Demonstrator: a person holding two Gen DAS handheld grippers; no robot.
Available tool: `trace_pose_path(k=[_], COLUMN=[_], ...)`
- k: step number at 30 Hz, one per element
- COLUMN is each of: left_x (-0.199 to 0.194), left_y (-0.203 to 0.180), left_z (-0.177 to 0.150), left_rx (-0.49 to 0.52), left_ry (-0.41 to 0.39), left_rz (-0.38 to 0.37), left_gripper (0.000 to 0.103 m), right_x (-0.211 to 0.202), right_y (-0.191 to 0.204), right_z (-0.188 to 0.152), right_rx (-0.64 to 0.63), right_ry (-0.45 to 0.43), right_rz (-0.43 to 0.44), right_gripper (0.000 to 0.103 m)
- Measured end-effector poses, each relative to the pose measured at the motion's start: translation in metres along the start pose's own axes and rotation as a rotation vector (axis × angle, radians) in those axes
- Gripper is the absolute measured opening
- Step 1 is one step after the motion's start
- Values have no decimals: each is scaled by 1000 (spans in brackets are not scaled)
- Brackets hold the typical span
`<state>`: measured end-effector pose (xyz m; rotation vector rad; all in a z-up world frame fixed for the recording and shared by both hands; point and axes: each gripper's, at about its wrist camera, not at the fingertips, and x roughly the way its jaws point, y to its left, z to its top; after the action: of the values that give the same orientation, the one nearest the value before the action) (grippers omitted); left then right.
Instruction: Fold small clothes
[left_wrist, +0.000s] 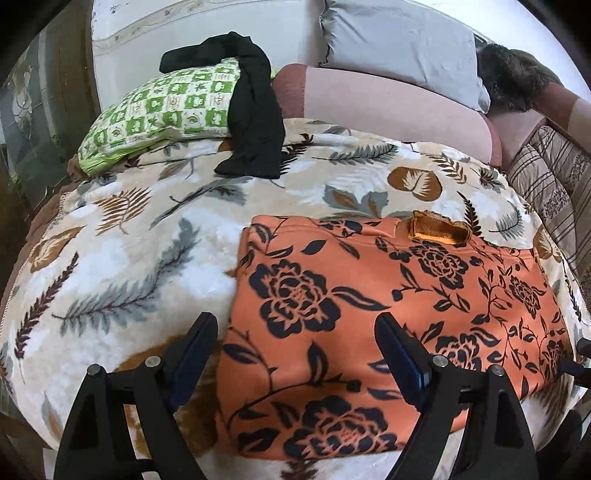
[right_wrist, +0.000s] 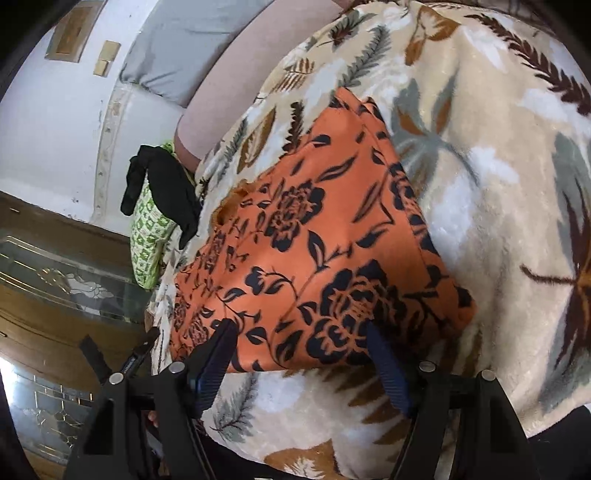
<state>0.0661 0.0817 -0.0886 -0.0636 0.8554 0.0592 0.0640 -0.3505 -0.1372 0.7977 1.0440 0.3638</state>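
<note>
**Folded orange garment on a leaf-print blanket, both grippers released**

Seen from the left wrist camera, going left to right: a green-and-white checked pillow (left_wrist: 159, 107) lay at the far left of the bed, with a black garment (left_wrist: 255, 122) draped over its right end and trailing down onto the blanket (left_wrist: 122, 258). Right of these sat a pink bolster (left_wrist: 388, 110) with a grey pillow (left_wrist: 399, 40) behind it, and a striped cushion (left_wrist: 546, 184) at the far right edge.

The orange garment (left_wrist: 388, 314), printed with dark roses, lay flat on the cream leaf-print blanket, just right of centre. It was folded into a rough rectangle whose long axis ran left to right across this view. Its collar, showing a mustard inner band, pointed away from the camera toward the pillows.

The left gripper (left_wrist: 295, 325) hung over the garment's near left corner, jaws wide apart and grasping nothing; one finger was above the blanket, the other above the cloth.

In the right wrist view the orange garment (right_wrist: 314, 240) ran diagonally. The right gripper (right_wrist: 301, 332) hovered at its near edge, jaws spread and empty; whether the fingertips touched the cloth could not be told.
</note>
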Motion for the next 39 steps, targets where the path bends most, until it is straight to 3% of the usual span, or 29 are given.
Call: trace_pose_path(k=[3,5,7,10,13,18,21,24,26,27,29,34,37,39], left_x=[16,43,63,63,51,32,56,65,62,57,45,25,60,68], left_y=[-1,3,11,21,15,11,16,25,25,23,21,14,7,15], left_z=[-2,-8,-16,-17,-11,-5,-12,-14,-10,-7,-3,0,-12,-15], left_rx=[5,-4,-43,-124,-69,-24,-11,-66,-66,-55,-43,-15,43,-10], left_ry=[17,89,162,159,126,45,141,148,157,150,112,29,147,154], left_rz=[19,77,71,45,74,70,121,93,100,109,103,48,112,81], left_gripper=[87,87,89,92,92,92,92,96,95,95,95,95,96,96], right_x=[5,11,16,16,10,4,13,30,50,64,66,46,56,74], right_y=[4,2,-5,-7,4,30,43,45,36,23,15,47,49,30], right_z=[0,0,0,1,5,17,29,42,52,58,62,74,88,95], right_rx=[-13,-13,6,19,-21,-83,-113,-108,-97,-61,-13,-105,-111,-56], right_ry=[10,20,28,29,26,4,12,28,58,87,88,58,66,100], right_rz=[3,-4,-9,-7,-33,-1,19,42,6,-39,1,30,23,-61], right_gripper=[75,75,75,75,75,75,75,75,75,75,76,76,76,77])
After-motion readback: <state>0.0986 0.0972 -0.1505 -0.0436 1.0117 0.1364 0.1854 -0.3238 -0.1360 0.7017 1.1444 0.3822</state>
